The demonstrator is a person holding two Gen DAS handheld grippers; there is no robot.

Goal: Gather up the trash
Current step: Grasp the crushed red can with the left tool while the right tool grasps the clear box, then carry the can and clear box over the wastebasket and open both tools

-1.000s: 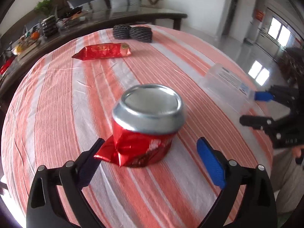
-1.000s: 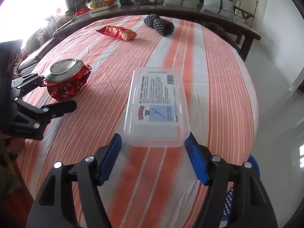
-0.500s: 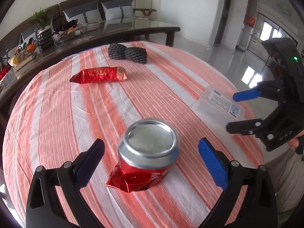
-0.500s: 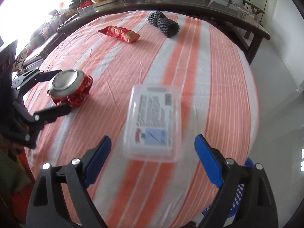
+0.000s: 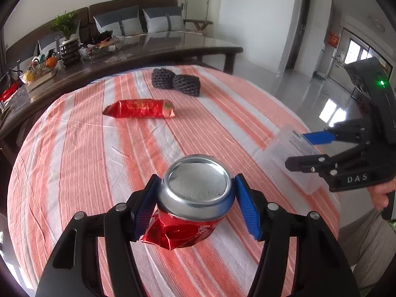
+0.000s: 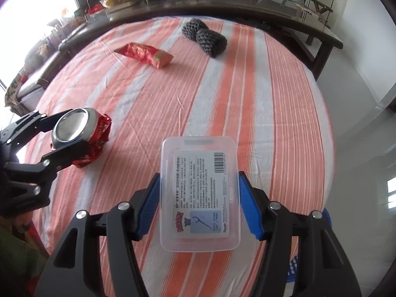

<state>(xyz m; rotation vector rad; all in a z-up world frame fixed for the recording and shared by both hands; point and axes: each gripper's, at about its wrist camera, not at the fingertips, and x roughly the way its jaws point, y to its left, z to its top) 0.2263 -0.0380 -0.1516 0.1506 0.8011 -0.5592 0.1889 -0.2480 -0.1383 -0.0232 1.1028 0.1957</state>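
Note:
A crushed red can [image 5: 195, 193] with a silver end facing me sits between the blue pads of my left gripper [image 5: 197, 177], whose jaws are closing and press on its sides. In the right wrist view the can [image 6: 74, 128] leans in that gripper [image 6: 85, 128] at the table's left edge. My right gripper [image 6: 198, 174] is closing too, its pads against the long sides of a clear plastic box [image 6: 200, 193] with a printed label. The left wrist view shows the box [image 5: 284, 158] in the right gripper [image 5: 295, 148] at the right.
A red snack wrapper [image 5: 139, 109] and two black mesh balls [image 5: 177, 81] lie farther back on the striped round tablecloth [image 5: 74, 153]. A dark table [image 5: 173, 49] with clutter stands behind. A blue basket [image 6: 297, 267] shows below the table's near right edge.
Both grippers stood wide around their objects; now the left one's pads have closed onto the can and the right one's onto the plastic box. Both have risen a little.

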